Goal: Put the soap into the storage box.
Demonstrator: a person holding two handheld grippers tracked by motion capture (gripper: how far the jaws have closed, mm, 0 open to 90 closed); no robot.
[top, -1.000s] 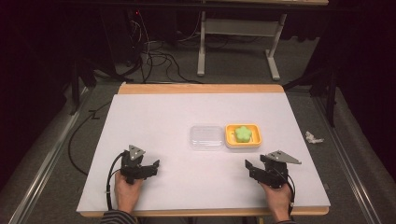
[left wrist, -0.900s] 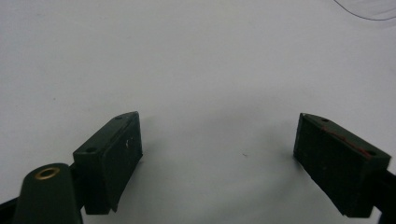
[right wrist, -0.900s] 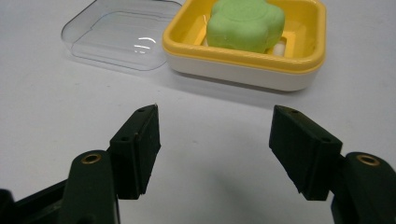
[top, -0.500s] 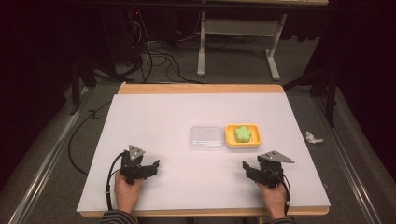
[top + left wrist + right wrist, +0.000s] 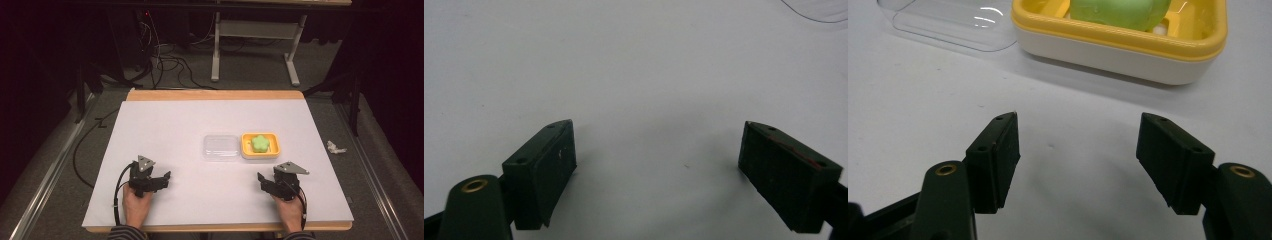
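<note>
Both grippers wait parted and empty, the left gripper [image 5: 161, 181] over bare table [image 5: 170, 130], the right gripper [image 5: 1078, 150] near the yellow soap dish [image 5: 1118, 42] with green soap [image 5: 1118, 11], clear lid [image 5: 953, 22] lying beside, nothing grasped yet.

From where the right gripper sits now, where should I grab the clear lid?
Judging by its pose, take the clear lid by its near long rim, coming from the person's side. It lies flat beside the yellow soap dish, so that edge looks free. The right gripper stands open just short of the dish.
</note>
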